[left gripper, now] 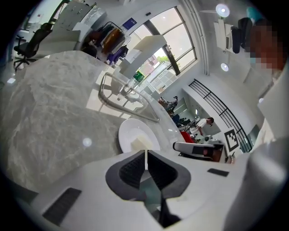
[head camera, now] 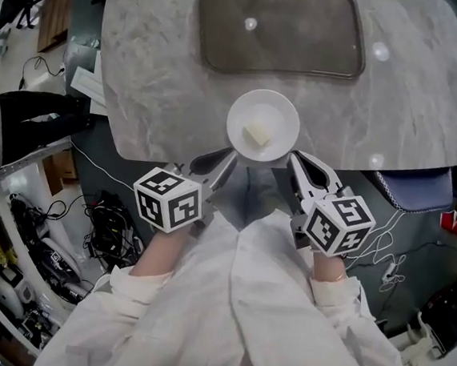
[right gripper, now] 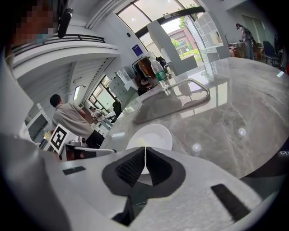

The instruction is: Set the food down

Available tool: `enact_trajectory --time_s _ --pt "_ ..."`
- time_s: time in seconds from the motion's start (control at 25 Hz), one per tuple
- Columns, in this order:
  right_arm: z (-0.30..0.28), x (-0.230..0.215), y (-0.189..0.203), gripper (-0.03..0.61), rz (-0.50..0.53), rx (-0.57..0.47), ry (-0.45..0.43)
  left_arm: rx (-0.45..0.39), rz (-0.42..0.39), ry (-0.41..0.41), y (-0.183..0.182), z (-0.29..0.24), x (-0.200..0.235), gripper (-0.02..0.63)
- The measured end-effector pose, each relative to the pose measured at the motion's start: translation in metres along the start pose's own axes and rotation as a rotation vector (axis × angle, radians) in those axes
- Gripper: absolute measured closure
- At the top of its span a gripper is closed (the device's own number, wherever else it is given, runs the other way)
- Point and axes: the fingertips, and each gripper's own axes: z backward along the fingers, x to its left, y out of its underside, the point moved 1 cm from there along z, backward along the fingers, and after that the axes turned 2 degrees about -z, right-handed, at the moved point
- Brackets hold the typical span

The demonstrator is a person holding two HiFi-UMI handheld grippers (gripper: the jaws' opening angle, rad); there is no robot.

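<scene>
White sleeves (head camera: 201, 296); white left gripper (head camera: 230, 157) and right gripper (head camera: 292, 157), marker cubes (head camera: 169, 200)

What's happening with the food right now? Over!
Left gripper, right gripper: both shut on plate rim. Food chunk on plate, over table's near edge. Sink farther back, nothing blocking.

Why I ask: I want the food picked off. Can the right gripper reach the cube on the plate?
Probably not: the right gripper is clamped on the plate, though the cube lies uncovered.
</scene>
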Motion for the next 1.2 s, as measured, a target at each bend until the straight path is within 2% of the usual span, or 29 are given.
enact_trajectory --time_s 0.72,0.84,1.2 --pt "-0.020 -0.018 0.025 0.574 -0.092 0.042 0.049 0.043 0.072 -0.041 0.009 -0.013 0.030 0.589" --pt "-0.021 -0.020 0.027 0.572 -0.101 0.045 0.062 0.047 0.081 -0.051 0.008 -0.012 0.035 0.552" --pt "-0.024 -0.029 0.033 0.474 -0.158 0.056 0.084 0.055 0.115 -0.057 0.010 -0.017 0.037 0.508"
